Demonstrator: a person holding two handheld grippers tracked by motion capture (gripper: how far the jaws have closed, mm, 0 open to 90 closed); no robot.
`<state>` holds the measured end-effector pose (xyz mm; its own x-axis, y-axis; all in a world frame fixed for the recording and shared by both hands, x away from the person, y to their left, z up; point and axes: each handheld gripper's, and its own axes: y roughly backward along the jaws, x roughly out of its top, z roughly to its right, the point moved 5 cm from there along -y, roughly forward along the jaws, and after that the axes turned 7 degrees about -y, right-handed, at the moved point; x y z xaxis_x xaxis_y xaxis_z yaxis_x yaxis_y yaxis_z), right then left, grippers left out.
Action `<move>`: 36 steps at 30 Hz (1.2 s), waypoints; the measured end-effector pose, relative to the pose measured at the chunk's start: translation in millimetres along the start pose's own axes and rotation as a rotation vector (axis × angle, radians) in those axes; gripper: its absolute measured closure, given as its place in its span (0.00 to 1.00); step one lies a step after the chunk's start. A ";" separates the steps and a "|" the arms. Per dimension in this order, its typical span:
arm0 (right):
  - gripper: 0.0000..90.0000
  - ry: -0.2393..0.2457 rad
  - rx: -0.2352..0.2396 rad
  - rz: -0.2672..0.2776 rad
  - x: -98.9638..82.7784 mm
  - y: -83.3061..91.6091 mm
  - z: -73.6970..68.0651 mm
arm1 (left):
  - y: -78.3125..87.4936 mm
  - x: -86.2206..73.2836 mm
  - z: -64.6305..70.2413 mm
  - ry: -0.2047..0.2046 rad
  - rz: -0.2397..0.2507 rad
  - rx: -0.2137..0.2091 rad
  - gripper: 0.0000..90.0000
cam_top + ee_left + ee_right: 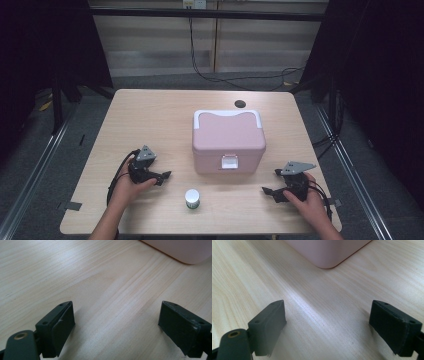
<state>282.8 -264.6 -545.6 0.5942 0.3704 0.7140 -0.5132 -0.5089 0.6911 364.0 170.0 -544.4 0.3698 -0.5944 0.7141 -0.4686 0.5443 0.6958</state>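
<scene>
In the high view, the pink box (228, 141) sits at the table's (150, 115) centre, lid down, its white latch (229, 162) facing 6 o'clock. A small white jar (192, 198) with a green band stands at 6 o'clock from the box, apart from it; its label is too small to read. The left gripper (163, 176) lies at 9 o'clock of the jar, the right gripper (269, 193) at 3 o'clock, each held low in a hand and pointing inward.

In the left gripper view, the jaws stand wide and empty over bare wood; a box corner (185, 250) is cut off at 1 o'clock.

In the right gripper view, the jaws are likewise spread and empty, with a box corner (327, 252) at 12 o'clock.
</scene>
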 end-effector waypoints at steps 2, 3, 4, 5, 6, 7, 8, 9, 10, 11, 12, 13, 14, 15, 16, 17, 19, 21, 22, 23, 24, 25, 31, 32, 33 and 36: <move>0.14 0.000 0.000 0.000 0.0 0.0 0.0 | 0.0 0.0 0.0 0.000 0.000 0.000 0.14; 0.14 0.000 0.000 0.000 0.0 0.0 0.0 | 0.3 -0.1 -0.4 -0.003 -0.002 0.002 0.15; 0.14 0.000 0.000 0.000 0.0 0.0 0.0 | 0.6 -0.1 -0.6 0.001 -0.001 0.004 0.15; 0.14 0.000 0.000 0.000 0.0 0.0 0.0 | 0.7 -0.1 -0.7 0.011 0.004 0.008 0.17; 0.14 0.000 0.000 0.000 0.0 0.0 0.0 | 0.7 -0.1 -0.6 0.011 0.004 0.008 0.17; 0.14 0.000 0.000 0.000 0.0 0.0 0.0 | 0.9 -0.2 0.0 0.018 0.003 0.009 0.17; 0.14 0.000 0.000 0.000 0.0 0.0 0.0 | 1.1 -0.3 0.3 0.019 0.002 0.013 0.17; 0.14 0.000 0.000 0.000 0.0 0.0 0.0 | 1.2 -0.4 0.9 0.024 0.002 0.012 0.17; 0.14 -0.001 0.001 0.000 0.0 0.0 0.1 | 1.6 -0.4 0.9 0.025 0.001 0.013 0.17; 0.14 -0.001 0.001 0.000 0.0 0.0 0.1 | 2.0 -0.2 0.9 0.032 -0.004 0.014 0.17; 0.14 -0.001 0.001 0.000 0.1 0.0 0.1 | 2.4 0.2 1.8 0.038 -0.013 0.007 0.18; 0.14 -0.001 0.001 0.000 0.1 0.0 0.1 | 2.9 0.3 1.4 0.023 -0.025 0.018 0.18; 0.14 0.000 0.002 0.000 0.1 -0.1 0.0 | 2.7 0.9 1.9 0.024 -0.027 0.013 0.18; 0.15 -0.001 0.001 0.000 0.1 0.1 0.0 | 2.8 1.3 1.5 0.022 -0.034 0.017 0.18; 0.15 -0.004 0.000 -0.001 0.0 0.1 0.1 | 4.2 1.7 1.3 0.025 -0.053 0.008 0.19; 0.15 -0.004 -0.002 0.000 -0.2 0.2 0.1 | 4.9 2.1 0.6 0.026 -0.061 0.014 0.21; 0.15 -0.008 -0.006 -0.003 -0.7 1.2 -0.1 | 7.8 2.7 -0.2 0.060 -0.089 0.005 0.23; 0.17 -0.008 -0.005 -0.013 -0.6 2.6 0.7 | 10.2 3.3 -1.1 0.090 -0.109 -0.007 0.24; 0.21 -0.008 -0.003 -0.018 -0.2 3.2 1.3 | 11.6 3.9 -0.8 0.111 -0.122 -0.020 0.24; 0.27 -0.001 0.004 -0.037 0.8 5.7 1.7 | 12.3 4.4 -1.0 0.124 -0.131 -0.025 0.24; 0.30 0.015 0.010 -0.045 1.6 7.1 2.0 | 13.9 5.7 -1.7 0.139 -0.160 -0.038 0.25; 0.30 0.028 -0.001 -0.050 3.8 9.1 3.3 | 14.5 6.8 -2.0 0.144 -0.177 -0.048 0.26; 0.33 -0.018 0.009 -0.005 19.2 11.2 10.8 | 22.6 29.9 -10.2 0.197 -0.242 -0.096 0.27; 0.33 -0.019 0.009 -0.005 20.3 10.7 11.8 | 24.9 38.1 -11.4 0.201 -0.249 -0.100 0.28; 0.34 -0.019 0.011 -0.004 22.1 9.6 13.2 | 26.3 45.1 -11.8 0.207 -0.251 -0.106 0.28; 0.35 -0.015 0.011 0.003 26.4 8.3 15.6 | 29.5 67.6 -12.8 0.228 -0.238 -0.120 0.29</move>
<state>303.9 -271.1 -522.7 0.6021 0.3574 0.7140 -0.5078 -0.5187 0.6878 385.4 153.5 -474.6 0.6338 -0.5728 0.5198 -0.2549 0.4798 0.8395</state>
